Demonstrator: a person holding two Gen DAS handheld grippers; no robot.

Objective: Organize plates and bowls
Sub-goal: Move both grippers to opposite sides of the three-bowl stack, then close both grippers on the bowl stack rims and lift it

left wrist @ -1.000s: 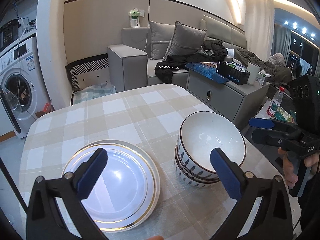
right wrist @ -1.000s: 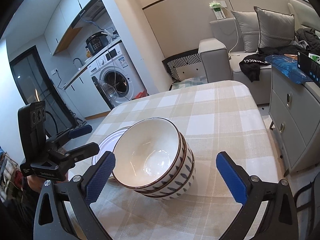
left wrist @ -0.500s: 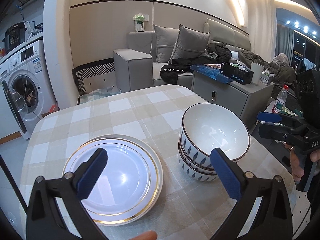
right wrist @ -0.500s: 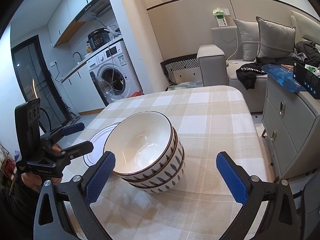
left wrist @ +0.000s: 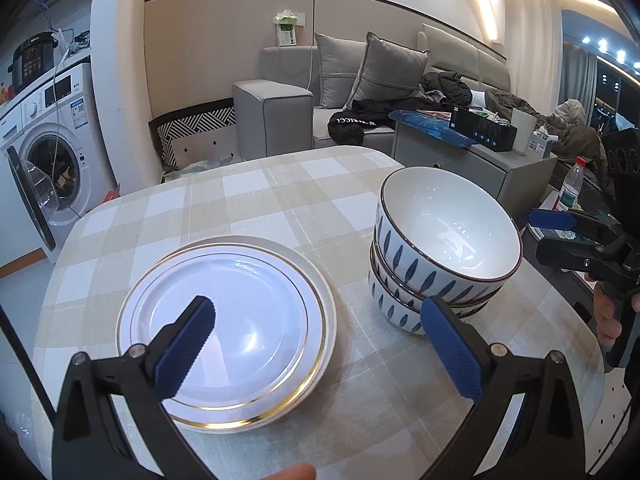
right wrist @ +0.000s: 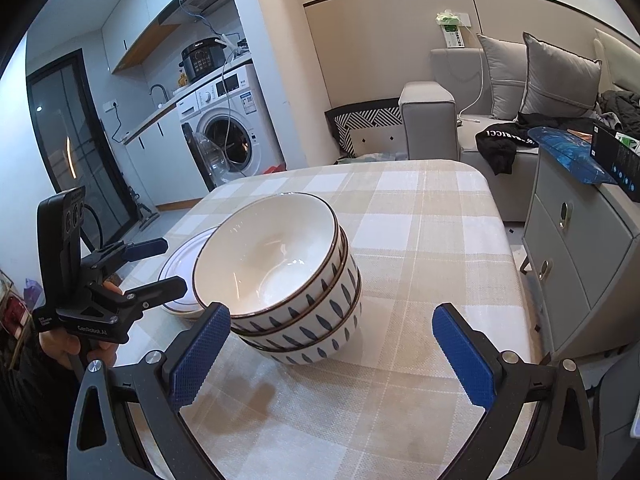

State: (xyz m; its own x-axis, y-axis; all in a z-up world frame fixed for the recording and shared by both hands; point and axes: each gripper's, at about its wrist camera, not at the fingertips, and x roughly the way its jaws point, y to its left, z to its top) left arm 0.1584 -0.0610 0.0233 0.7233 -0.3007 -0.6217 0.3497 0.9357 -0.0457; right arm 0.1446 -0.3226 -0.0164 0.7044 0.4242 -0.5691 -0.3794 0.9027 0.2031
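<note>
A stack of white gold-rimmed plates [left wrist: 228, 320] [right wrist: 180, 264] lies on the checked tablecloth [left wrist: 256, 200]. To its right stands a stack of three white bowls with blue leaf marks [left wrist: 444, 248] [right wrist: 280, 272]. My left gripper [left wrist: 320, 344] hovers open over the near edge of the plates, with nothing between its blue pads. My right gripper [right wrist: 332, 356] is open too, low above the cloth just in front of the bowls. Each gripper also shows in the other's view, the right gripper [left wrist: 560, 236] beside the bowls and the left gripper [right wrist: 156, 264] beside the plates.
A grey cabinet [right wrist: 576, 240] stands close to the table's right edge. Behind the table are a grey sofa [left wrist: 304, 96] with cushions and a washing machine [left wrist: 44, 152] with its door ajar. A person's hand [left wrist: 604, 316] holds the right gripper.
Both grippers have drawn back and dropped lower toward the near side of the table, so plates and bowls sit higher in view. Both stay open; plates and bowls have not moved.
</note>
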